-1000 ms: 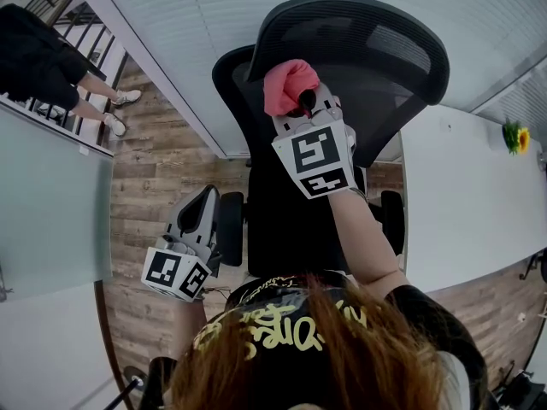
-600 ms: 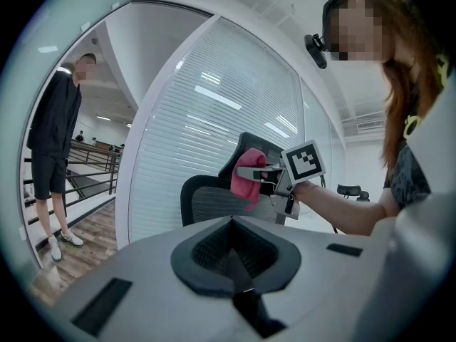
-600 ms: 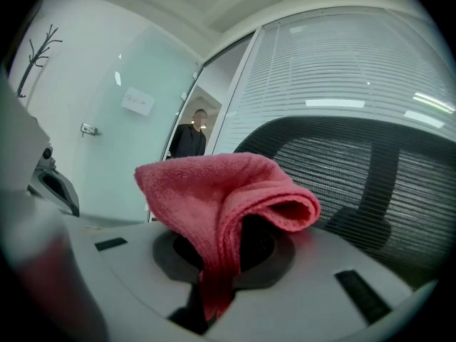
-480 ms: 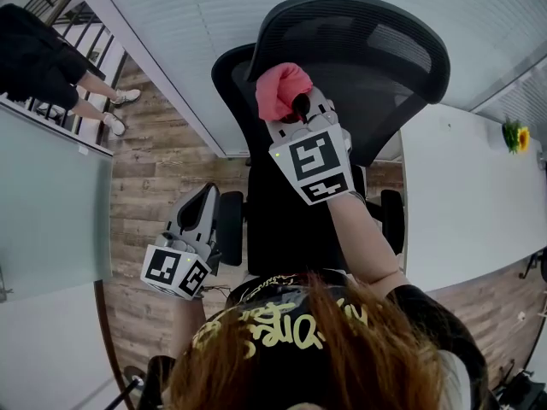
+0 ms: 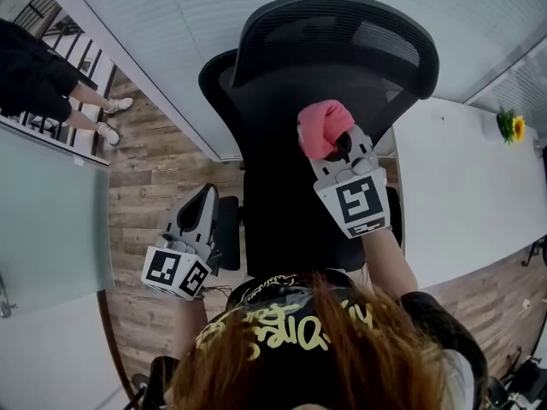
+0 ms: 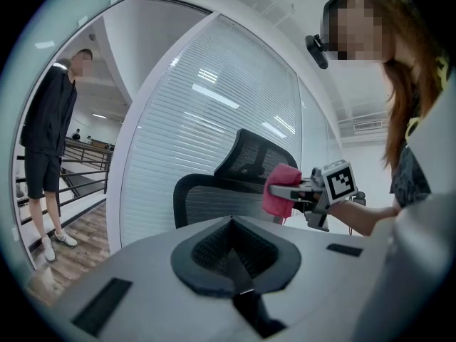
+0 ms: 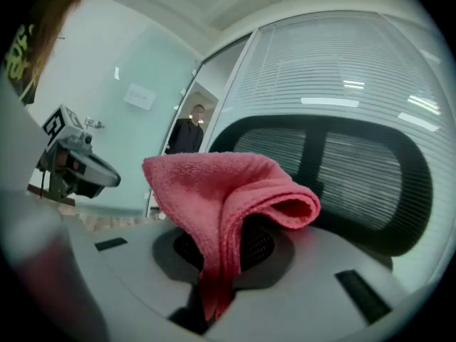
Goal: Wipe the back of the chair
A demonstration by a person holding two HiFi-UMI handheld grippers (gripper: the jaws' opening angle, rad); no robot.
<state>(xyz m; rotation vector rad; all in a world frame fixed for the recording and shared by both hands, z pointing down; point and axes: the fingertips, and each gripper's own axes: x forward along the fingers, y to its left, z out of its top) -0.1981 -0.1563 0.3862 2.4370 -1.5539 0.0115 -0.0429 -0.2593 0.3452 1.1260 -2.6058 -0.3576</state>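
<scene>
A black mesh office chair [image 5: 342, 49] stands before me, its backrest [image 7: 356, 177] filling the right gripper view. My right gripper [image 5: 333, 143] is shut on a folded pink cloth [image 5: 323, 128], held against the front of the backrest toward its right side. The pink cloth [image 7: 228, 198] drapes over the jaws in the right gripper view. My left gripper [image 5: 201, 207] hangs low at the chair's left, beside the armrest, shut with nothing in it. From the left gripper view the chair [image 6: 242, 180] and the pink cloth [image 6: 280, 191] show at mid-distance.
A white table [image 5: 461, 195] runs along the right with a small yellow flower [image 5: 513, 132] on it. White blinds [image 5: 197, 24] cover the glass wall behind the chair. A person in black [image 5: 38, 75] stands beyond the glass at the left. Wood floor [image 5: 145, 195] lies beneath.
My right gripper has carried the pink cloth from the backrest's upper left across to its right and lower down. The left gripper has stayed in place.
</scene>
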